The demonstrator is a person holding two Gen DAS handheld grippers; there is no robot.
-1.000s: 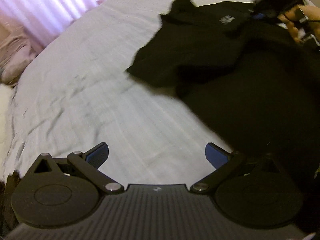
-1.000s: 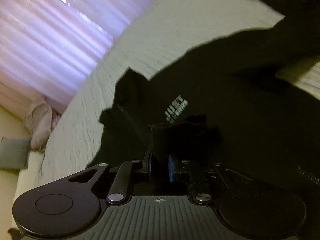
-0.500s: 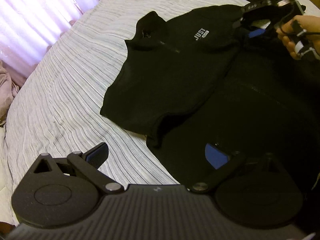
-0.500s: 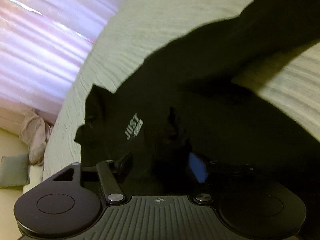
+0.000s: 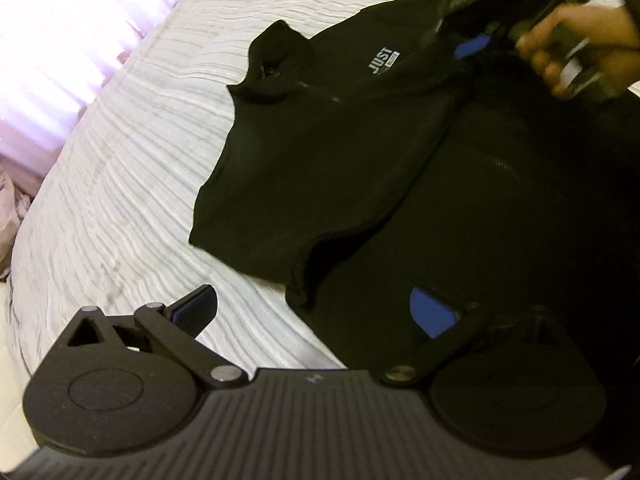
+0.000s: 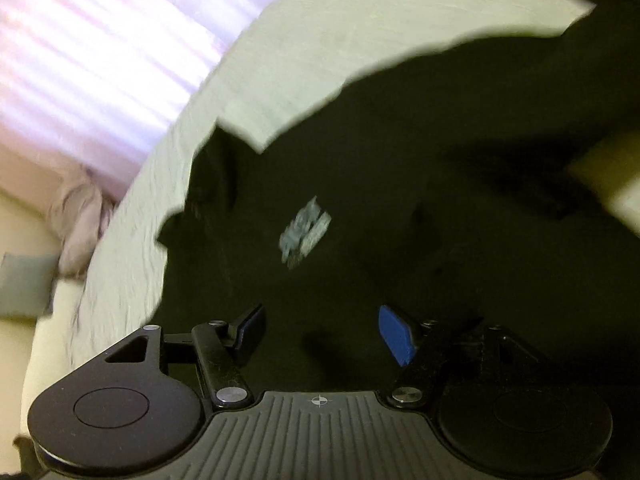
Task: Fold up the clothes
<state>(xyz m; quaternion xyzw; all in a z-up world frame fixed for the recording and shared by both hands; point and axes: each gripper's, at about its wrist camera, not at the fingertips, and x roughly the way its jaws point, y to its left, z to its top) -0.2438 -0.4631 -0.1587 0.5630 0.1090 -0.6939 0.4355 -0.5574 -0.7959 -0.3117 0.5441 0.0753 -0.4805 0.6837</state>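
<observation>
Black top [image 5: 328, 152] half folded on the bed [image 5: 132, 168]
One side lies turned in; further folds remain. Left gripper [image 5: 314, 312] and right gripper [image 6: 320, 332] both gape, holding nothing.

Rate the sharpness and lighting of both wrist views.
Left wrist view: fairly sharp, "JUST" logo legible on the black jacket; window blown out; right gripper and hand smeared. Right wrist view: heavy motion blur, logo unreadable, jacket nearly featureless, bedspread texture washed.
</observation>
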